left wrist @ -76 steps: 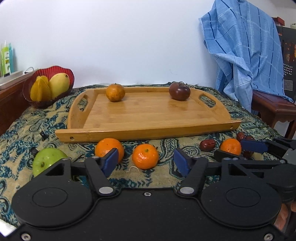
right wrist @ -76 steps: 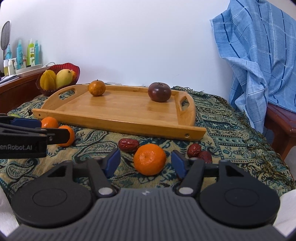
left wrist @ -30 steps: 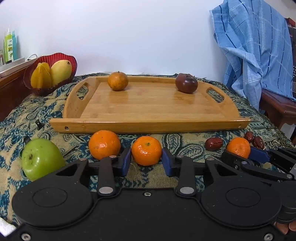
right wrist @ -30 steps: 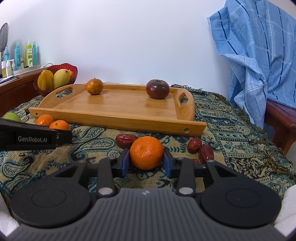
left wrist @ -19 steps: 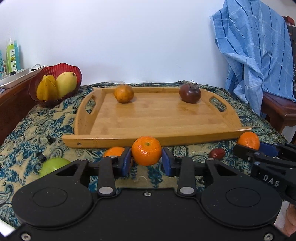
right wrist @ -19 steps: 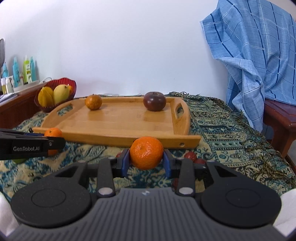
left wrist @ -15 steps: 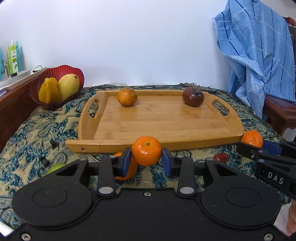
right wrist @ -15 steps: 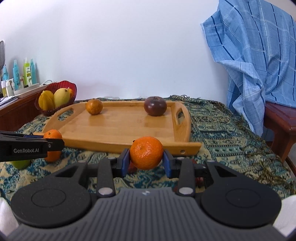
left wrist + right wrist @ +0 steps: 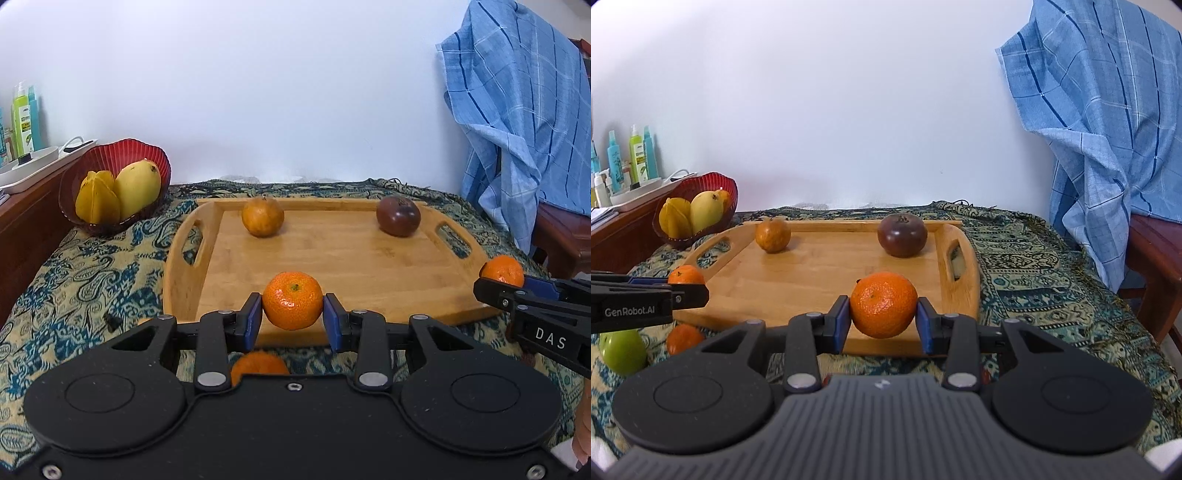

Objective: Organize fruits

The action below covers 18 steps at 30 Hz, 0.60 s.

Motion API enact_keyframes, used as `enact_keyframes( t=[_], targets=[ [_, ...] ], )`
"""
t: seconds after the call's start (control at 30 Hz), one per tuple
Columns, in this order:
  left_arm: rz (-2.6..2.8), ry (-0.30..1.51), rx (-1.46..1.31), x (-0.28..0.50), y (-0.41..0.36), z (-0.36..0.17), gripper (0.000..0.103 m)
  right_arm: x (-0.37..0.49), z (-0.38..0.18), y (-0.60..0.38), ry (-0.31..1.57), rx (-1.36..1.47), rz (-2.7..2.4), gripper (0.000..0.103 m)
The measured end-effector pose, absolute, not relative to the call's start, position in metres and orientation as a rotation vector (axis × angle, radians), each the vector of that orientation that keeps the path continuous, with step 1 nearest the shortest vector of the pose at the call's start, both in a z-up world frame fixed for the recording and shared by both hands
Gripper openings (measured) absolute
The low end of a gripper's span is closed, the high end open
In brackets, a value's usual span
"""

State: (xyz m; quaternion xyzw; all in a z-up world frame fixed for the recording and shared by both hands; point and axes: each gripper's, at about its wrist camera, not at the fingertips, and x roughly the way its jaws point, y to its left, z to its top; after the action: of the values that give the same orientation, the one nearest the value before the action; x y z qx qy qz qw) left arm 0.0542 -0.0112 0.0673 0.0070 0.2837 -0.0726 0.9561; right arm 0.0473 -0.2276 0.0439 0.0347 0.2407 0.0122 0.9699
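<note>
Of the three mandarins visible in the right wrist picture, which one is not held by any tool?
The mandarin on the cloth, beside the green apple. The right tool and the left tool each grip one of the others.

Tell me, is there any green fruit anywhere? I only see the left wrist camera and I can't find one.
Observer: Yes. The right wrist view shows a green apple on the patterned cloth, outside the wooden tray.
Operator: I see the right hand-held gripper only sideways. Is it really squeezing its mandarin?
Observer: Yes. From its own camera, both blue pads press against the fruit's sides.
Operator: Is anything hiding in the red bowl?
Observer: Something orange peeks out behind the mango. I cannot tell what it is.
</note>
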Motion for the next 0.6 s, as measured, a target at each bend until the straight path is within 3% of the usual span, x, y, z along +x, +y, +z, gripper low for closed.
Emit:
enact_keyframes(
  t=[0.6],
  targets=[
    [-0.132, 0.612, -0.054, 0.129, 0.006, 0.077, 0.034, 0.124, 0.049, -0.257, 0.562, 0.135, -0.003, 0.042]
  ],
)
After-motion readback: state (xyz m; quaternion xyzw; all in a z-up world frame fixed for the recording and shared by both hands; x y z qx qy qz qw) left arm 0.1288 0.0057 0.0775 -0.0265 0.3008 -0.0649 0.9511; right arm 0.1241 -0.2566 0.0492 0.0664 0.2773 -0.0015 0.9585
